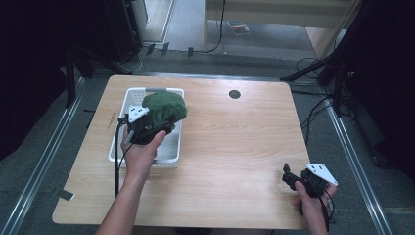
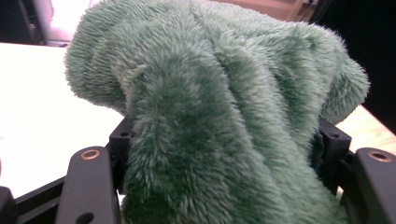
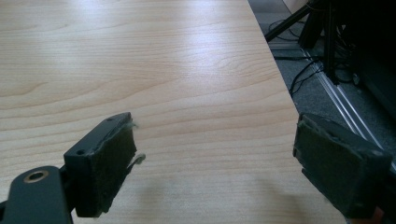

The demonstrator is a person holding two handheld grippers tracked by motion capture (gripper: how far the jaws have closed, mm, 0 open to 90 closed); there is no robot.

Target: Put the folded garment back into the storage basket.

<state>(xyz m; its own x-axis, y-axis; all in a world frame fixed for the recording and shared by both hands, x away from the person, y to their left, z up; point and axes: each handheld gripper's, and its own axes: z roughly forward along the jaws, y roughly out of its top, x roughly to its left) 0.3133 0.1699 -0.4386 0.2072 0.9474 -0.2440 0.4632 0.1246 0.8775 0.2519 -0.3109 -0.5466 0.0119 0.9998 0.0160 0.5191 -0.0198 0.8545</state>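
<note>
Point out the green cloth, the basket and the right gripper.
green cloth [image 1: 165, 107], high view, top of the bundle
basket [image 1: 172, 152], high view, right wall
right gripper [image 3: 212, 161], right gripper view, gap between its open jaws

Wooden table [image 1: 235, 147] — dark round grommet [image 1: 234, 94].

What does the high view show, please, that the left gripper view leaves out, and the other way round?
High view alone: the white basket under the green plush cloth, the right tongs open near the table's right front corner, and both hands. Left gripper view alone: the cloth's long pile up close, bunched between the left tongs' black jaws. Both share the cloth held in the left tongs and the light wooden tabletop.
</note>
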